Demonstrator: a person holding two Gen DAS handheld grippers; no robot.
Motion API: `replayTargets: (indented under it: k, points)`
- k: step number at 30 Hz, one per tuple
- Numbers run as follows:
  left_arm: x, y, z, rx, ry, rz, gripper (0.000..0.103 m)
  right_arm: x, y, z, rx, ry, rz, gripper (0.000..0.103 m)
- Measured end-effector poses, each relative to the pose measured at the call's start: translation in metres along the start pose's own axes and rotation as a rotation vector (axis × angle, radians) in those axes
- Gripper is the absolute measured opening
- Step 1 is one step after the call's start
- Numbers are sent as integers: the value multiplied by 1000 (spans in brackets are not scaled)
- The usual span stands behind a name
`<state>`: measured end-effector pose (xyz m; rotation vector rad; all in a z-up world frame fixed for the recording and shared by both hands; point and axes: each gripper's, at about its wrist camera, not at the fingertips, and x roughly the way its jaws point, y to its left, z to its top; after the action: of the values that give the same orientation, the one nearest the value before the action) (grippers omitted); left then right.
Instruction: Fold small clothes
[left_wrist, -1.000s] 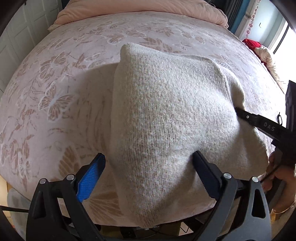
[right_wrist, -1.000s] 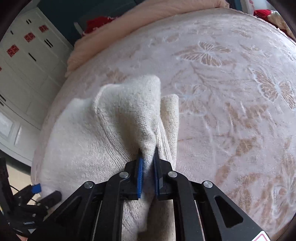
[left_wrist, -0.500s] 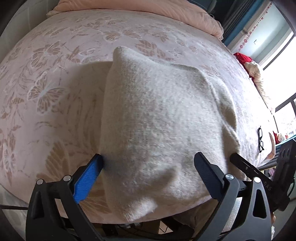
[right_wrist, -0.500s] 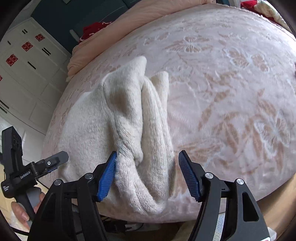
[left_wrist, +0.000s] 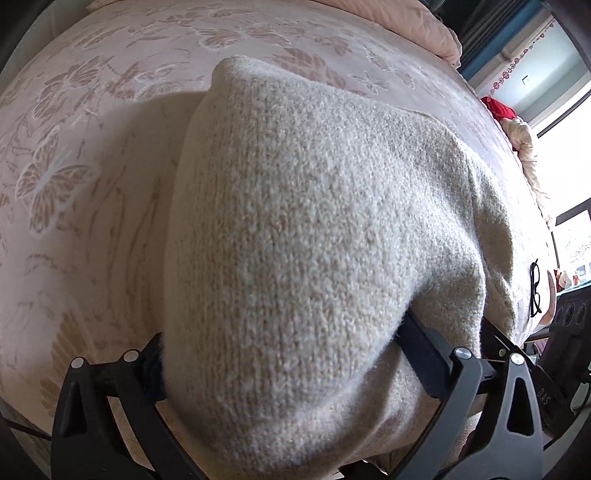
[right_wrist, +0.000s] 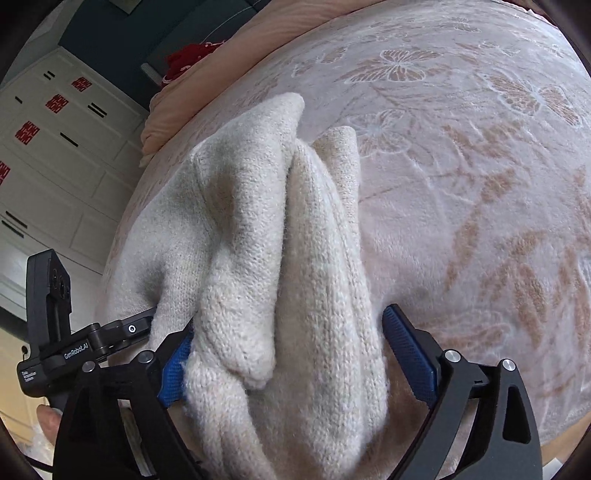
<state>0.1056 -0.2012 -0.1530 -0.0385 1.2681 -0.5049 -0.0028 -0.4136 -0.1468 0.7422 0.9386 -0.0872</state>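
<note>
Cream wool knit, a small sweater (left_wrist: 314, 240), lies bunched on a pink bedspread (left_wrist: 92, 184) patterned with butterflies, at the near edge of the bed. In the left wrist view its long axis runs from about 6 o'clock up to 12 o'clock, ending in a blunt rounded corner that points toward 11 o'clock. In the right wrist view the same sweater (right_wrist: 266, 258) is gathered into thick lengthwise folds running from 6 o'clock toward 12 o'clock, with two soft tips at the far end and a short flap hanging over the near folds.

Around it, the left gripper (left_wrist: 288, 365) has its jaws spread wide, one on each side of the near end of the knit; the fabric bulges over both pads and hides most of them. The right gripper (right_wrist: 291, 350) also stands with its jaws spread, the blue pads (right_wrist: 406, 350) flanking the folds: the 9 o'clock pad touches the wool, the 3 o'clock pad stands just beside it.

Farther out, a pair of black glasses (left_wrist: 535, 291) rests on the bedspread at 3 o'clock. A peach duvet (right_wrist: 229, 74) lies along the far edge, and white cabinets (right_wrist: 55, 155) stand at 9 o'clock.
</note>
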Motion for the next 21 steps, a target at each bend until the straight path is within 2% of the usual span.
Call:
replayTargets:
  k: [4,6,7,8,10,11,12,13,14,15,18,21]
  points:
    - [4,-2,3,6,-5,10,98,7,1,9,-1,-16,10,95]
    - [6,-4,6,4,1,12,98,8,0,13,12,-21,18,90]
    - [5,-4,6,1,7,11,98,8,0,15,16,-24,28,83]
    - [3,-4,7,3,12,7,98,7,0,16,27,-18,66,62]
    - [-2,-6,8,12,14,0,93,4,-5,17,84,-7,101,49]
    - [-6,-7,7,22,11,-2,86,1,-6,17,98,-10,112,39]
    - [-11,-9,7,33,4,-5,76,-5,-7,17,116,-19,129,36]
    - [-17,-12,6,50,-3,-10,70,-11,-7,16,134,-27,148,35]
    - [-24,-14,5,61,-7,-25,59,-17,-4,15,136,-37,159,34]
    - [-31,-17,4,71,-11,-35,52,-24,1,13,124,-50,161,34]
    - [-55,-28,0,98,-7,-85,47,-50,18,6,80,-97,150,34]
    - [-81,-43,-14,134,-17,-103,47,-81,24,-7,71,-143,151,34]
